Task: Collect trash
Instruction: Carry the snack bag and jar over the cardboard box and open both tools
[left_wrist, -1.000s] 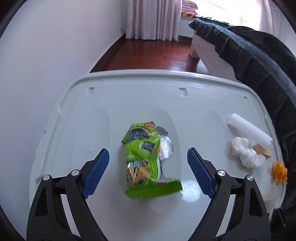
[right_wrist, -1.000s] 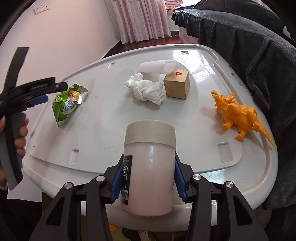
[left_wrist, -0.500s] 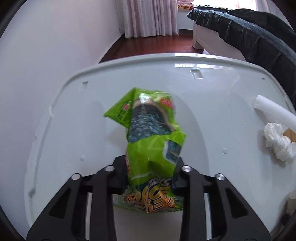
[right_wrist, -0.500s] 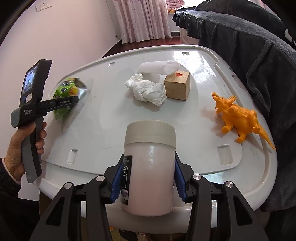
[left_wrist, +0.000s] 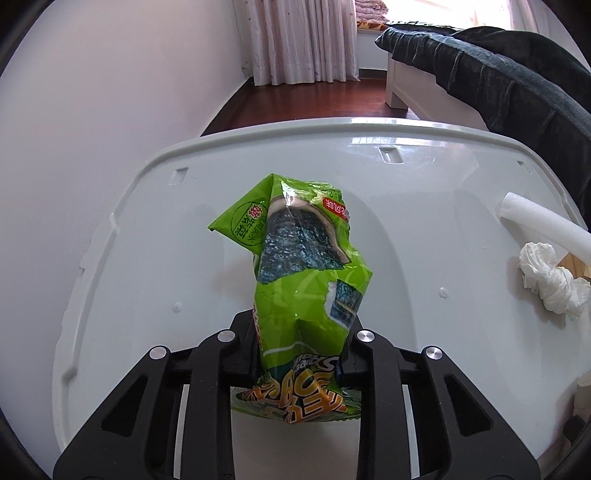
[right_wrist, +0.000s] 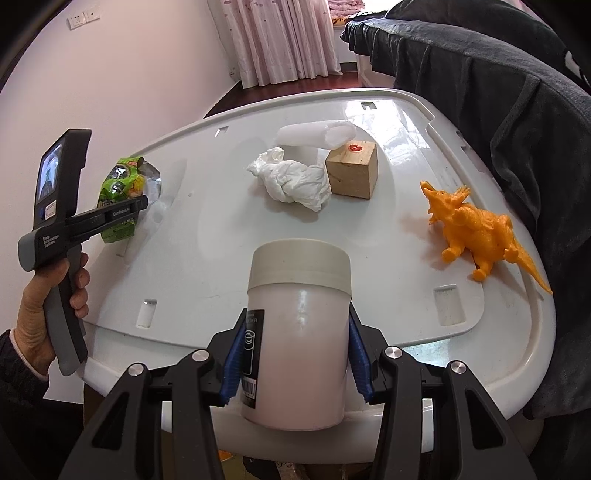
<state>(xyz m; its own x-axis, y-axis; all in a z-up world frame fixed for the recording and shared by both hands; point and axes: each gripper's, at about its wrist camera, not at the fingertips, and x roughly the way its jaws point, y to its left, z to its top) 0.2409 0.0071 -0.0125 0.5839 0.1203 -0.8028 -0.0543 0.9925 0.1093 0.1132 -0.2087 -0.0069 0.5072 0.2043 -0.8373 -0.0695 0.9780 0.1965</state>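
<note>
My left gripper (left_wrist: 301, 347) is shut on a crumpled green snack wrapper (left_wrist: 299, 273) and holds it above the left side of the white table (left_wrist: 147, 229). From the right wrist view the wrapper (right_wrist: 122, 192) sits in that gripper (right_wrist: 136, 206) over the table's left edge. My right gripper (right_wrist: 295, 354) is shut on a white plastic jar (right_wrist: 299, 332) at the table's near edge. A crumpled white tissue (right_wrist: 291, 181) and a white foam tube (right_wrist: 314, 134) lie mid-table.
A wooden cube (right_wrist: 352, 170) stands beside the tissue. An orange toy dinosaur (right_wrist: 476, 229) stands at the right. A dark blanket (right_wrist: 517, 110) borders the table's right side. A white wall (left_wrist: 92, 129) is close on the left.
My left gripper closed on the green wrapper, which lay flat between open fingers, and lifted it off the table. The right gripper with the jar stayed still.
</note>
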